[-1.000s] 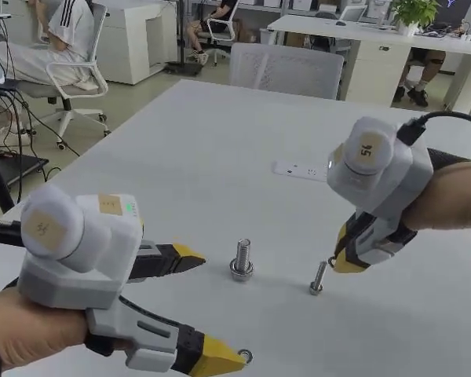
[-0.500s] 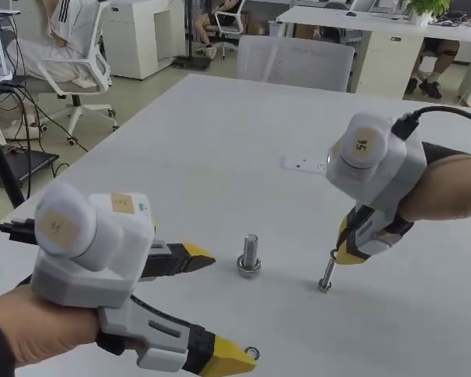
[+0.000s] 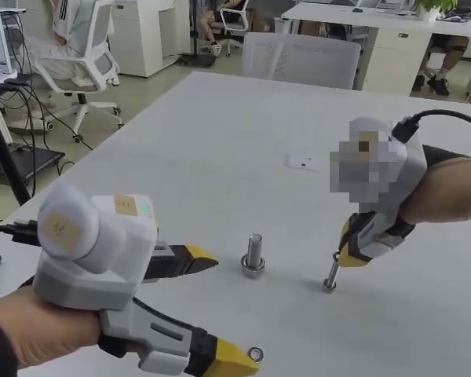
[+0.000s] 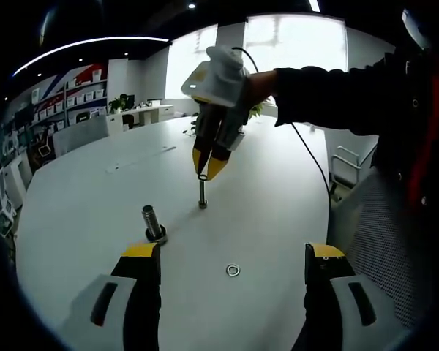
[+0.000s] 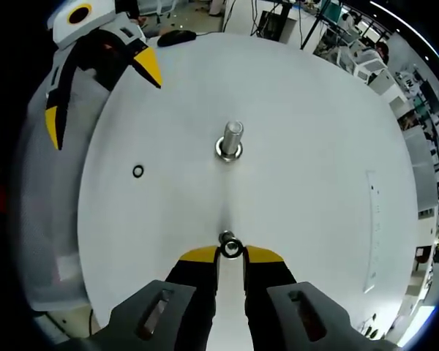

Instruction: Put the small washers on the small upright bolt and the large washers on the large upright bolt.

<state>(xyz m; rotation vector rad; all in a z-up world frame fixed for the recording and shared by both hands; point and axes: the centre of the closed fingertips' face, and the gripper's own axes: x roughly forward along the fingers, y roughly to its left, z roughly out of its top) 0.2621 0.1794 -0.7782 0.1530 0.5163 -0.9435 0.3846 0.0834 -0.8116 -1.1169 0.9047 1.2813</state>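
A pale grey table (image 3: 220,141) carries two bolts standing head-down with their threads up. In the head view the right gripper (image 3: 350,255) points downward directly above the small bolt (image 3: 330,275). Its yellow-tipped jaws are pressed almost together, pinching a small washer (image 5: 230,246). Holding the ring over the bolt's tip looks like a way to line up the hole so it can drop down the shaft. The large bolt (image 3: 253,254) stands to the left of the small one, apart from both grippers. The left gripper (image 3: 218,308) sits low near the front of the table, jaws spread wide with nothing gripped. A loose washer (image 3: 256,354) lies flat on the table just beside its nearer tip, so this gripper appears poised to collect it. The right gripper view looks straight down its own jaws and shows the pinch clearly, with the ring caught between the two tips. The small bolt is hidden beneath the ring there, so that view cannot say whether the washer is threaded on. The left gripper view supplies the side-on picture: the washer sits at or just above the very top of the small bolt, not yet down the shaft. It also shows the loose washer lying ahead of the left jaws, centred in the gap between them. Whether that washer is small or large is too fine to tell.
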